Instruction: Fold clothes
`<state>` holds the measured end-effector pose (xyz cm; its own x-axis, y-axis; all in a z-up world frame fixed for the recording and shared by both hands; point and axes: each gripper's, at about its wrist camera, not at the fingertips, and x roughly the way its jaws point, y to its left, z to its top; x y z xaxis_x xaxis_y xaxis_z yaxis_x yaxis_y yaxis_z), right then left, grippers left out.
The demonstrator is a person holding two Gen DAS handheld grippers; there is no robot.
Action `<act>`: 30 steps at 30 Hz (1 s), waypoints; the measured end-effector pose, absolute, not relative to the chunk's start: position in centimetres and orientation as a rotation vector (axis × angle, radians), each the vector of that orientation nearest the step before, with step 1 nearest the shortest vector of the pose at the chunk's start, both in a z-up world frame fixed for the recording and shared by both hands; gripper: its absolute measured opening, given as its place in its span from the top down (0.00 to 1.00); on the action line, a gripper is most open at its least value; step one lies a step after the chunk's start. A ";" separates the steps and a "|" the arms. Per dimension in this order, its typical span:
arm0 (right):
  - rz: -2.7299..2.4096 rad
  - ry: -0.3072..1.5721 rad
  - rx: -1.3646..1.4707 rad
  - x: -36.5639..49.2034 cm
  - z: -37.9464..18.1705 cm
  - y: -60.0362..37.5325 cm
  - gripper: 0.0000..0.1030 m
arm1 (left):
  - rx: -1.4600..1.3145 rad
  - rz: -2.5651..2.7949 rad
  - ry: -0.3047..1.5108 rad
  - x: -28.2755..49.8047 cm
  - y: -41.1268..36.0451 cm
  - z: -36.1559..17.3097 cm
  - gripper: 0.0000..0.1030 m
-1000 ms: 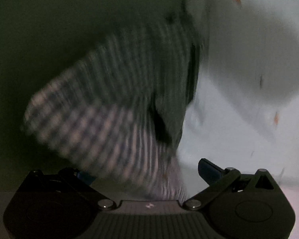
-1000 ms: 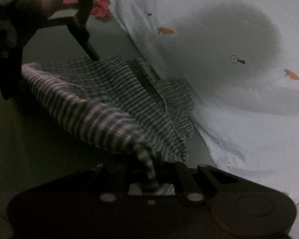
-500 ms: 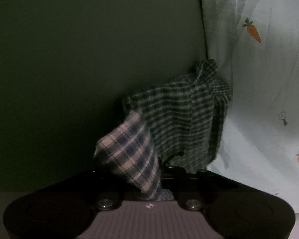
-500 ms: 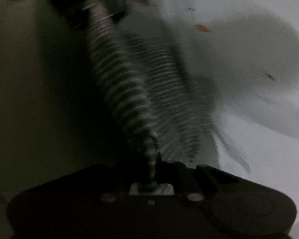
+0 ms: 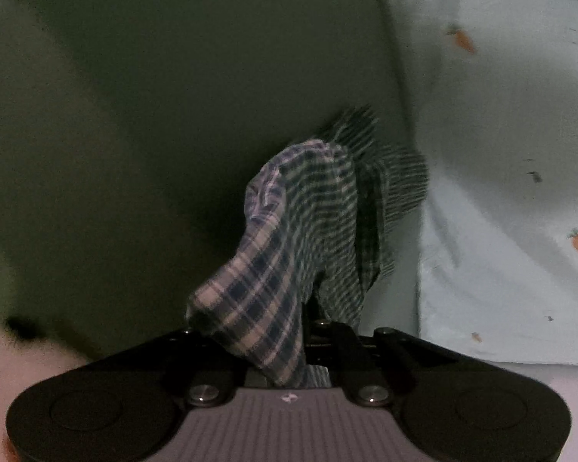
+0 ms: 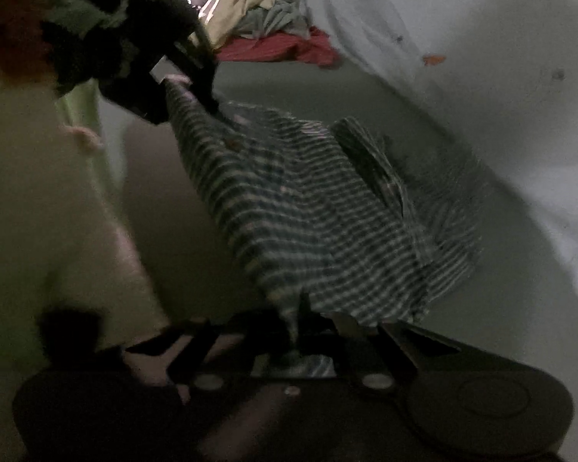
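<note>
The room is dim, and a dull green worktop (image 5: 135, 115) runs under everything, with a pale carrot-print sheet (image 5: 520, 192) spread along its right side. From my left wrist, my left hand-held gripper (image 5: 289, 350) is pressed together on a bunched edge of the plaid shirt (image 5: 289, 238), which rises in a crumpled peak beyond the jaws, lifted off the green surface beside the sheet. From my right wrist, my right hand-held gripper (image 6: 294, 342) pinches another edge of the same plaid shirt (image 6: 308, 223), and the cloth stretches away, blurred, to my left hand-held gripper (image 6: 181, 88) at upper left, so the garment hangs slung between my two grips. A heap of unfolded clothes (image 6: 266, 27) waits at the far end. I judge this as the lift-and-spread step, before any fold. Next I should draw the two held edges apart until the cloth is taut, then lay it flat on the worktop, clear of the sheet.
</note>
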<state>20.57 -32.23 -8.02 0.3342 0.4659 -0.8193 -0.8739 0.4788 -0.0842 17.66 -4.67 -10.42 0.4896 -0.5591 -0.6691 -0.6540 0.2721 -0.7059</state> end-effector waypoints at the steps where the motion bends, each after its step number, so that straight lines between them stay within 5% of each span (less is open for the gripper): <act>1: 0.940 0.840 -0.557 20.5 -8.1 -32.7 0.97 | -1.416 0.104 1.182 17.3 -5.0 -10.7 0.95; 15: 0.805 0.798 -0.344 37.0 -5.2 -35.2 0.95 | -1.448 -0.040 1.159 34.0 -7.0 -8.3 0.88; 18: 0.684 0.812 -0.354 43.3 -6.5 -34.8 0.90 | -1.391 -0.107 1.146 41.6 -8.4 -8.3 0.70; 20: 0.558 0.809 -0.343 47.6 -7.7 -34.2 0.71 | -1.300 -0.153 1.128 46.3 -9.1 -8.3 0.37; 22: 0.437 0.793 -0.318 50.0 -8.6 -33.6 0.57 | -1.256 -0.160 1.096 48.7 -9.3 -8.2 0.22; 26: 0.267 0.720 -0.283 50.7 -9.1 -32.7 0.45 | -1.084 -0.125 0.978 49.9 -8.7 -7.3 0.17; 30: 0.168 0.722 -0.211 47.6 -10.1 -32.4 0.45 | -0.797 -0.063 0.931 47.9 -9.3 -7.4 0.17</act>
<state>47.62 -32.38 -10.13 0.7389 0.0792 -0.6692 -0.2238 0.9655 -0.1328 47.90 -9.27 -7.45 0.6163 -0.3755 -0.6922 -0.2782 0.7186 -0.6374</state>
